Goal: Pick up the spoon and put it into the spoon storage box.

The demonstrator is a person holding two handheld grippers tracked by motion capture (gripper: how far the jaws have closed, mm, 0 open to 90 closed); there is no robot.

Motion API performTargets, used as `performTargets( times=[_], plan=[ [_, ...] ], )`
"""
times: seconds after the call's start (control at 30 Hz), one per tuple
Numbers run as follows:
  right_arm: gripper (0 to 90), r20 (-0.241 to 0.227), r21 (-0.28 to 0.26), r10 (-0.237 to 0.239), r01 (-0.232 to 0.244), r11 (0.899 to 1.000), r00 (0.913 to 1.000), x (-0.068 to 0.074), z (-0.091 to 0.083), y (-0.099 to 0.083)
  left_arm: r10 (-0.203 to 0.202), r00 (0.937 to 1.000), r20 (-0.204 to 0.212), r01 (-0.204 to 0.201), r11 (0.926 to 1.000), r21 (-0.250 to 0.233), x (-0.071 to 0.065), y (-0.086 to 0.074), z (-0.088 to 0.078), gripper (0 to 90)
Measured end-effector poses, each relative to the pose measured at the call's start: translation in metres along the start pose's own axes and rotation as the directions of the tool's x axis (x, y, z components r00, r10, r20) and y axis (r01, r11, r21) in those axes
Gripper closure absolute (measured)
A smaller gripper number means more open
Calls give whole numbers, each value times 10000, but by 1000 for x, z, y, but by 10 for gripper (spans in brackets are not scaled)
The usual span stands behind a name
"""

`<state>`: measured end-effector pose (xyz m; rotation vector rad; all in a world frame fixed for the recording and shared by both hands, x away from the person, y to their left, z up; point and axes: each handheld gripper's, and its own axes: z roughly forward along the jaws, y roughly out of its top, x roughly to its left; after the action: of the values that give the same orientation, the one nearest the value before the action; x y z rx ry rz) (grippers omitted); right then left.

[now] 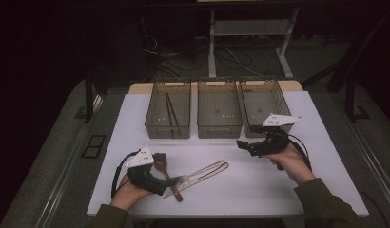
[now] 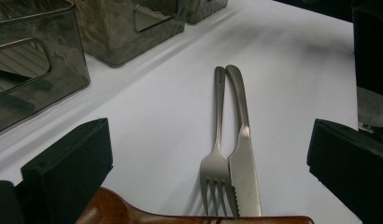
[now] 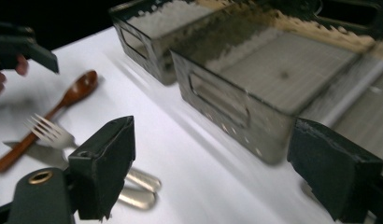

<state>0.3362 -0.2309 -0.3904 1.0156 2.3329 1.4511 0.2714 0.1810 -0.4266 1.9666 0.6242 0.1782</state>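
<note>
A steel fork (image 1: 199, 173) and knife (image 1: 206, 174) lie side by side on the white table (image 1: 278, 190), handles pointing right and away. A brown wooden spoon (image 1: 165, 174) lies across their tips. My left gripper (image 1: 173, 181) sits low at that crossing, jaws open. In the left gripper view the spoon handle (image 2: 180, 218) runs between the jaws at the bottom edge, with the fork (image 2: 217, 158) and knife (image 2: 244, 161) ahead. My right gripper (image 1: 241, 144) hovers in front of the right bin, open and empty (image 3: 217, 133), pointing left.
Three clear bins stand in a row at the back: the left bin (image 1: 155, 124) holds dark chopsticks (image 1: 171, 111), the middle bin (image 1: 219, 129) and right bin (image 1: 259, 90) look bare. Table edges run near both forearms.
</note>
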Motion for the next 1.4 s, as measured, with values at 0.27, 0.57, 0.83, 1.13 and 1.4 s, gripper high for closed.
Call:
performTargets(
  times=[0.27,0.57,0.83,1.13,1.4],
  plan=[
    [131,427,195,135,-144,9997,9990,-1,-22,-34,-9,9998,-211,9,10000,3,-1,0,-4,0],
    [132,716,258,368,-387,9989,9968,-2,-42,-64,-104,9981,-607,111,9999,121,-1,0,-5,34],
    [132,887,598,314,-368,9975,9956,3,-54,-82,-277,9973,-675,295,9992,259,2,1,-10,323],
    [132,910,759,278,-347,9965,9955,3,-55,-86,-128,9997,191,113,9972,745,-12,1,-6,784],
    [132,881,849,157,-232,9961,9960,4,-53,-86,75,9955,946,-241,9842,1756,-25,-5,11,888]
  ],
)
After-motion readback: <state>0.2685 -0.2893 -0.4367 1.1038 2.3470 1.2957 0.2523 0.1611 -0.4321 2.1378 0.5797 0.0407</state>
